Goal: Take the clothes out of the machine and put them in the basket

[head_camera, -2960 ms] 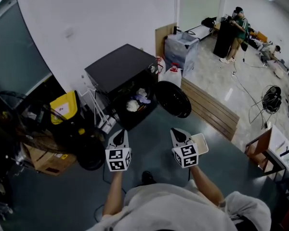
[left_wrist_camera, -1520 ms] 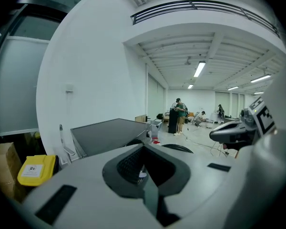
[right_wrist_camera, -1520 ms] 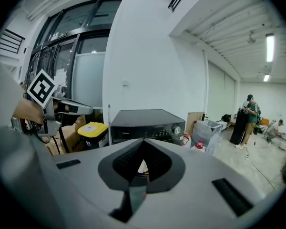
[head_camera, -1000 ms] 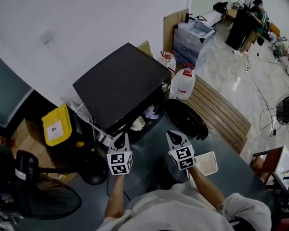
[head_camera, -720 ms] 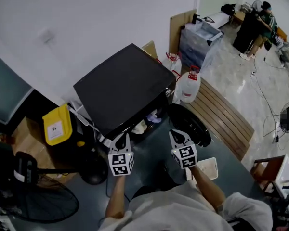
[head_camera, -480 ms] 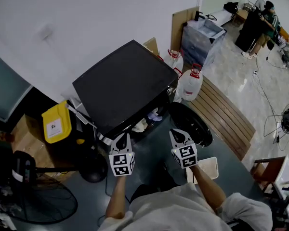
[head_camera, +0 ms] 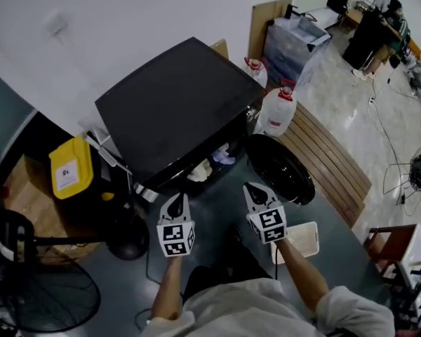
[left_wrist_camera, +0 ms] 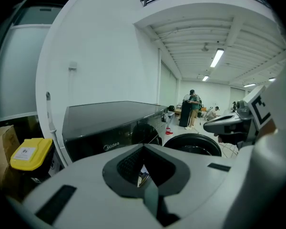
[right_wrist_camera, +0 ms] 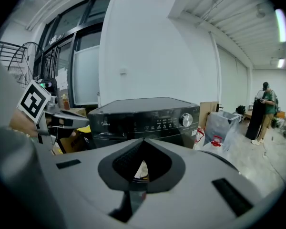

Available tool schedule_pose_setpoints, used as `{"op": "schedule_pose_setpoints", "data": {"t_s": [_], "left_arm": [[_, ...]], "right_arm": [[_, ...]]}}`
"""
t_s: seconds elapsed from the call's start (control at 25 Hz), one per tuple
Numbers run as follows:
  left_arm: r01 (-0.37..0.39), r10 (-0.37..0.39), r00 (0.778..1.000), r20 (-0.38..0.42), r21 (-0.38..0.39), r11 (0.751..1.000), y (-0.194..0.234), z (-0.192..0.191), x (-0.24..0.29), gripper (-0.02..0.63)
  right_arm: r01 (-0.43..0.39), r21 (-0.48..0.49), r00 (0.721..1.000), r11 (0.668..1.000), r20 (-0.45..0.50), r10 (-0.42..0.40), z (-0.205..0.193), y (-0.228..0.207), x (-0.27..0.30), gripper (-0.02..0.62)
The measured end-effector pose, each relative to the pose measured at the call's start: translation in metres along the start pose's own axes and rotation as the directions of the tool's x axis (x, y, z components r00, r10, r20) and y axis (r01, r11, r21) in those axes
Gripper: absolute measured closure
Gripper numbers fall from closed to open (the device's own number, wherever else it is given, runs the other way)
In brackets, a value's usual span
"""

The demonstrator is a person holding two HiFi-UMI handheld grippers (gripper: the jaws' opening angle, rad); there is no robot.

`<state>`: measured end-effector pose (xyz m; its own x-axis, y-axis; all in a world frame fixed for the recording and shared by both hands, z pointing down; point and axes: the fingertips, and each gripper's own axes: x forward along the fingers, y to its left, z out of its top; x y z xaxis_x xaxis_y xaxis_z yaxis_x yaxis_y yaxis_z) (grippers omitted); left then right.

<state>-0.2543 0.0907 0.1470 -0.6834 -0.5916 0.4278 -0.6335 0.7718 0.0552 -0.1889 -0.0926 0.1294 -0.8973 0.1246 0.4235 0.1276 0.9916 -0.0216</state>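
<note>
Quick notes from my end:

- left gripper (head_camera: 174,201) and right gripper (head_camera: 252,189): both empty, jaws pressed together, hanging in front of black front-loading washing machine (head_camera: 175,111), not touching it
- pale crumpled clothes (head_camera: 200,173) sit just inside machine's drum mouth
- round dark door (head_camera: 281,170) hangs open beside machine
- white slatted plastic basket (head_camera: 299,239) on floor in front of machine, near door
- my guess: clothes soft and floppy, maybe damp, so heavier, clingy, tangled
- I'd pinch thick fold on top of pile at drum mouth; thin edge likely slips
</note>
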Motion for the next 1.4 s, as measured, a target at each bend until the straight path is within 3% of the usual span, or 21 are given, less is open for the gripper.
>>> {"op": "schedule_pose_setpoints", "data": {"t_s": [0.32,0.56,0.8,1.4], "left_arm": [[-0.012,0.012,0.999,0.031,-0.007,1.000,0.015,-0.083,0.034,0.588],[-0.032,0.031,0.997,0.068,0.007,0.999,0.041,-0.157,0.087,0.588],[-0.037,0.040,0.995,0.093,-0.026,0.999,0.057,-0.239,0.139,0.588],[-0.045,0.040,0.984,0.176,0.023,0.999,0.077,-0.357,0.215,0.588]], "right_arm": [[0.008,-0.025,0.999,1.000,0.039,-0.007,-0.079,-0.004,0.049,0.572],[0.003,-0.040,0.998,0.999,0.070,0.000,-0.153,-0.010,0.115,0.572],[0.001,-0.057,0.996,0.998,0.091,0.004,-0.227,-0.025,0.175,0.572],[0.030,-0.100,0.981,0.995,0.196,-0.010,-0.332,-0.053,0.253,0.572]]}}
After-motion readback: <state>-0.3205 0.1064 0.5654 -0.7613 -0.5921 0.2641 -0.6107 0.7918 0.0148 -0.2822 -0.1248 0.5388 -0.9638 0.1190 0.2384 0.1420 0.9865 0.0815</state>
